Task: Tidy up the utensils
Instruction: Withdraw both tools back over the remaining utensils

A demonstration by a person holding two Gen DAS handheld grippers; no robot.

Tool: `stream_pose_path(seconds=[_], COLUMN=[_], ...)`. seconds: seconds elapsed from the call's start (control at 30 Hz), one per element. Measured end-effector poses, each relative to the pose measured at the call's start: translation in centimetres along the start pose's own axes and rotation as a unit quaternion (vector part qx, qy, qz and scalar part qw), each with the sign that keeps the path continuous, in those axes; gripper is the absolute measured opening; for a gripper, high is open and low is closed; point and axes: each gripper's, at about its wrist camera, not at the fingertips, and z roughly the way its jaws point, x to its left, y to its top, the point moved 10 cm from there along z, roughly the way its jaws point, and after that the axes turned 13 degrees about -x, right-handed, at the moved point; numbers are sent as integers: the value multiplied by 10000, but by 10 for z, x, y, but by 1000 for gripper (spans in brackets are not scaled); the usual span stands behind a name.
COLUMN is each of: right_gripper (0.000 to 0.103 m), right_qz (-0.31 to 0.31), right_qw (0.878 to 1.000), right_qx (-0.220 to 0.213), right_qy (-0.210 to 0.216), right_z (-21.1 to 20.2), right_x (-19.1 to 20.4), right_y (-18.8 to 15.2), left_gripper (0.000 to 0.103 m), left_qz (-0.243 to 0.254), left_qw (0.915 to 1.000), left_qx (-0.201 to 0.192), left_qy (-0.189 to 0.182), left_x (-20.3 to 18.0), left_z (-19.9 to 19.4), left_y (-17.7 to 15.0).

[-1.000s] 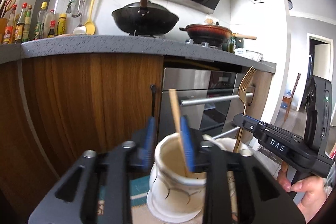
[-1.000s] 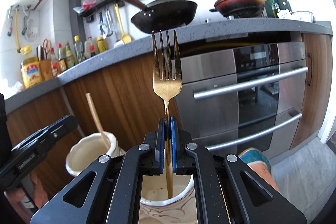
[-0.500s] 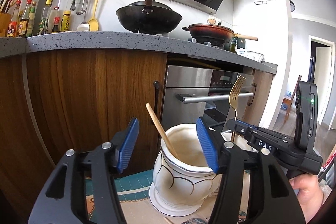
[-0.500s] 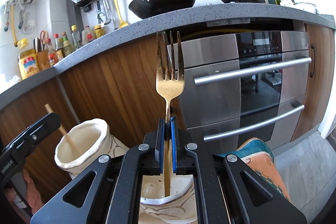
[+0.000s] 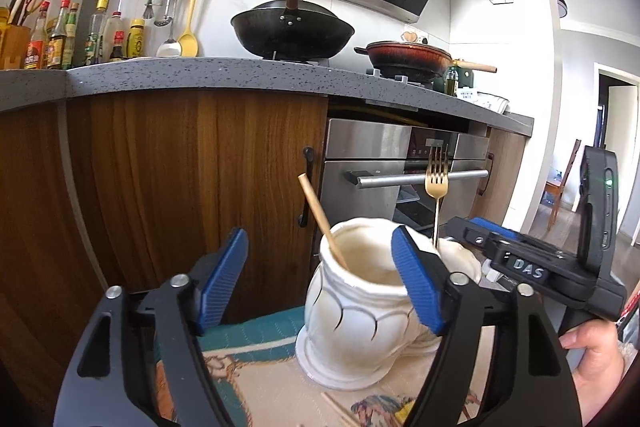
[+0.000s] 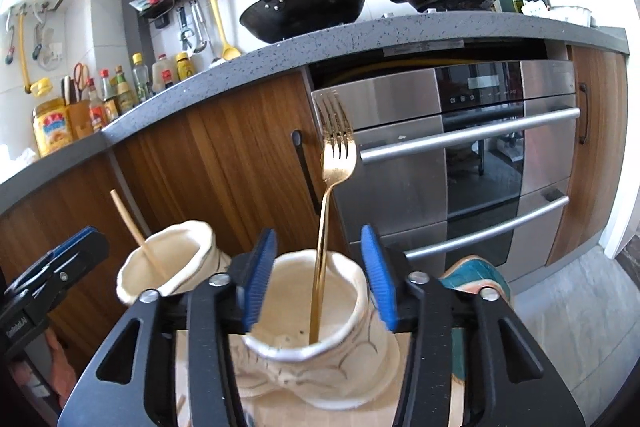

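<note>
While both tools stand free of the utensils, the placement reads as done but not yet secure. Left gripper [image 5: 320, 283]: fingers spread wide, pinching nothing, with the left-hand ceramic holder [image 5: 360, 307] between and just beyond them at roughly 1 o'clock. A wooden chopstick [image 5: 322, 221] stands in that holder, leaning toward 11 o'clock against the rim. A second loose stick [image 5: 340, 407] lies on the patterned mat [image 5: 256, 379] at 6 o'clock, evidently not yet sorted. Further right, the second ceramic holder [image 6: 304, 311] sits touching or just beside the first. Right gripper [image 6: 320, 279]: fingers likewise apart, gripping nothing, straddling the holder mouth. The gold fork [image 6: 326, 223] stands tines-up inside, handle foot on the near inner wall, leaning slightly toward 1 o'clock. Risk, in my judgement: either tool withdrawing sideways could clip a rim or the tall fork and tip a holder, since both are top-heavy with long, lightly supported contents; ceramic falling from the surface would likely break. Condition of items: fork polished and slim, undamaged; holders cream with dark line markings, glazed and probably slippery.
</note>
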Motion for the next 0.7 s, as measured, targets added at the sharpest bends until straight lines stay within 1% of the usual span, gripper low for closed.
stream_pose_path(seconds=[0.03, 0.07, 0.1, 0.13, 0.17, 0.2, 0.27, 0.33, 0.5, 0.7], right_gripper=[66, 71, 77, 82, 85, 94, 96, 97, 98, 98], right_qz=[-7, -9, -11, -10, -7, 1, 36, 87, 114, 103], right_qw=[10000, 10000, 10000, 10000, 10000, 10000, 10000, 10000, 9985, 9954], right_qx=[2, 1, -6, -21, -31, -43, -75, -1, 515, 922], right_qy=[0, 0, 18, 46, 53, 29, 5, -36, -151, -225], right_z=[-4, -9, -16, -23, -27, -35, -46, -57, -69, -82], right_x=[1, 2, 3, 4, 5, 5, 3, -2, -8, -12], right_y=[0, 0, 0, 0, 0, -1, -5, -14, -50, -84], left_gripper=[82, 89, 96, 98, 97, 97, 97, 97, 98, 98], left_qz=[-6, -9, -11, -8, 3, 31, 138, 214, 428, 563], left_qw=[10000, 10000, 9999, 9999, 9998, 9998, 9993, 9988, 9963, 9886], left_qx=[10, 18, 25, 16, 21, 56, 211, 336, 650, 1265], left_qy=[37, 69, 113, 153, 176, 202, 258, 294, 351, 593], left_x=[2, 4, 6, 8, 9, 10, 12, 13, 12, 20], left_z=[-5, -9, -14, -20, -25, -29, -37, -43, -63, -78], left_y=[-1, -1, -2, -3, -5, -7, -14, -21, -42, -79])
